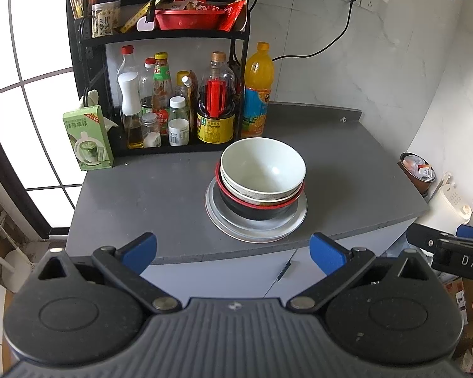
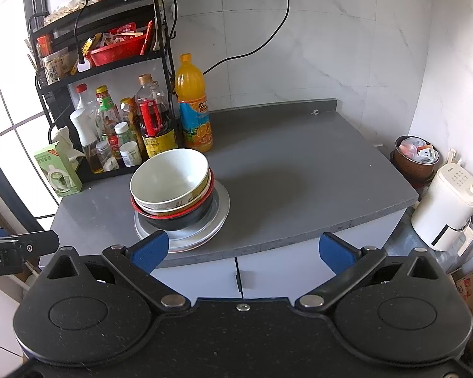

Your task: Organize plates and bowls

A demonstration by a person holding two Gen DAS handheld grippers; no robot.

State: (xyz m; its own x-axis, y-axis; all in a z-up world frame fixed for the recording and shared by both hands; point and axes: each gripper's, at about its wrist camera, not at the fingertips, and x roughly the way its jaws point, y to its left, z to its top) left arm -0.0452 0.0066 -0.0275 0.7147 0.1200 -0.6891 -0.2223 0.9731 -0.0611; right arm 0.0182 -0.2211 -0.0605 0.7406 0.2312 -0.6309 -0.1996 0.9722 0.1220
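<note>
On the grey tabletop (image 1: 148,195), near its front edge, three bowls (image 1: 263,170) sit nested on stacked plates (image 1: 294,220); stacking looks complete. Left gripper (image 1: 233,252) and right gripper (image 2: 242,249) hover short of the edge, jaws spread wide, empty.

The surface (image 1: 160,195) is plain dark grey, above white cabinet doors (image 2: 277,271). On it, pale grey plates (image 1: 277,225) carry a black bowl (image 1: 255,212) with a red rim, a speckled cream bowl (image 1: 261,197) and a white bowl (image 1: 263,165). The rack (image 1: 85,60) is black and holds a red basin (image 1: 189,19). The juice bottle (image 1: 258,91) is orange with a blue label. The carton (image 1: 88,138) is light green. The wall (image 2: 347,47) is white marble with grey veins. Both tools (image 1: 233,253) (image 2: 242,252) are black with blue pads.
</note>
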